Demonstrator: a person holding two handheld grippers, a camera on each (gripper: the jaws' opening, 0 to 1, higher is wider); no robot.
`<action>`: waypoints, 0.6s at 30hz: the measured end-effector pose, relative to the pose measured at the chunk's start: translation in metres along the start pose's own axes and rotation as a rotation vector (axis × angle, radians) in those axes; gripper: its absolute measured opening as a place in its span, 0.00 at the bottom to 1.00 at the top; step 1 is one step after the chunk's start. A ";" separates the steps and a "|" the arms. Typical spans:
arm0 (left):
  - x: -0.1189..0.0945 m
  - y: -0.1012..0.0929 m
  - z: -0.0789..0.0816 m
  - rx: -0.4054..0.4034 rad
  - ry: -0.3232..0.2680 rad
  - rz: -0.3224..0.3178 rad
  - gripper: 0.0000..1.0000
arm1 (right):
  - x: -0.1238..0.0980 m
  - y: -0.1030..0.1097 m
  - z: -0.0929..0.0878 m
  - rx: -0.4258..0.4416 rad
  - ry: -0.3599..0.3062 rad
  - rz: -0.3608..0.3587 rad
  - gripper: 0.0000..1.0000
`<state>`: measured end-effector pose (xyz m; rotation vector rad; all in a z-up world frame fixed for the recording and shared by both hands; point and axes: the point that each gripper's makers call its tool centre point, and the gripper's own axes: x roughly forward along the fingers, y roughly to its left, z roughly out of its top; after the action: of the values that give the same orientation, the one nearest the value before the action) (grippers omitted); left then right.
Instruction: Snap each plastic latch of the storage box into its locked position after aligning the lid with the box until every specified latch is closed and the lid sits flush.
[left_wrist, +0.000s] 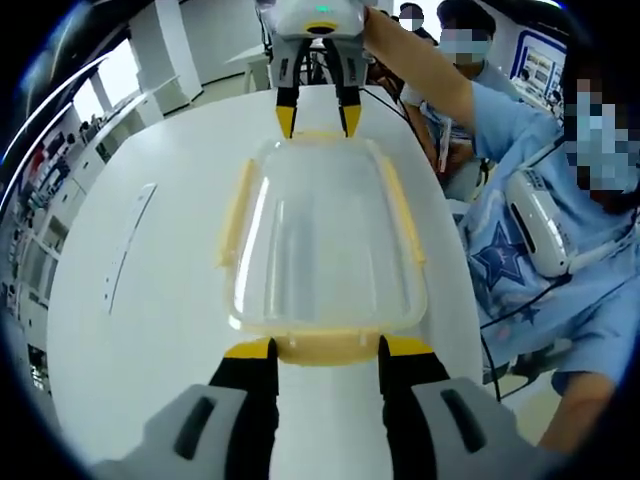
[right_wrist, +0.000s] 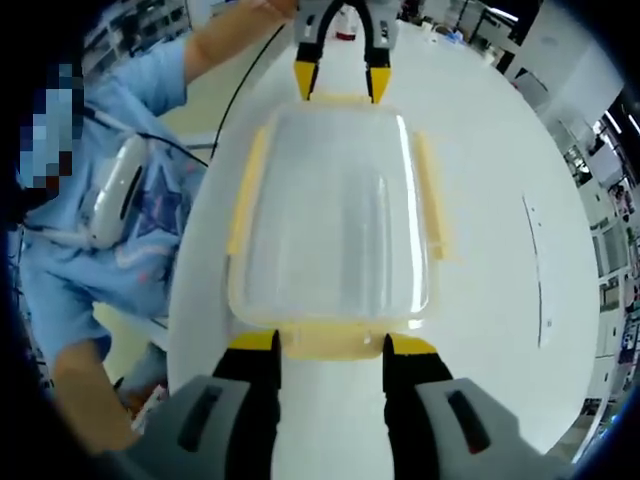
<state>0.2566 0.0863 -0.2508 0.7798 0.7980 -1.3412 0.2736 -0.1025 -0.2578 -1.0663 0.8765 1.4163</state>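
Note:
A clear storage box (left_wrist: 325, 235) with its clear lid on lies lengthwise on a white table (left_wrist: 150, 300). Yellow latches run along its long sides (left_wrist: 237, 210) (left_wrist: 405, 215) and appear flared outward. My left gripper (left_wrist: 328, 350) is open, its yellow tips on either side of the near end latch (left_wrist: 325, 347). At the far end my right gripper (left_wrist: 319, 120) points down at the opposite end latch. In the right gripper view the same box (right_wrist: 335, 215) lies ahead. There my right gripper (right_wrist: 332, 342) is open around its end latch (right_wrist: 333, 340), with the left gripper (right_wrist: 341, 80) across from it.
A person in a blue shirt (left_wrist: 540, 230) stands close to the table's edge beside the box; the same shirt (right_wrist: 110, 230) is at the left in the right gripper view. A thin dark line (left_wrist: 130, 240) marks the tabletop. Desks and shelves stand in the room beyond.

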 end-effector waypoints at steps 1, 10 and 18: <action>0.000 0.001 0.000 0.000 0.000 0.001 0.39 | 0.000 -0.001 0.000 0.000 0.000 -0.002 0.39; 0.006 0.008 -0.002 0.018 0.010 -0.017 0.39 | 0.005 0.003 -0.003 0.014 0.010 0.007 0.39; 0.011 0.011 -0.003 0.025 0.022 -0.020 0.39 | 0.010 0.001 -0.006 0.024 0.002 0.000 0.39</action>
<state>0.2681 0.0841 -0.2616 0.8091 0.8097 -1.3641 0.2733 -0.1049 -0.2694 -1.0502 0.8928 1.4018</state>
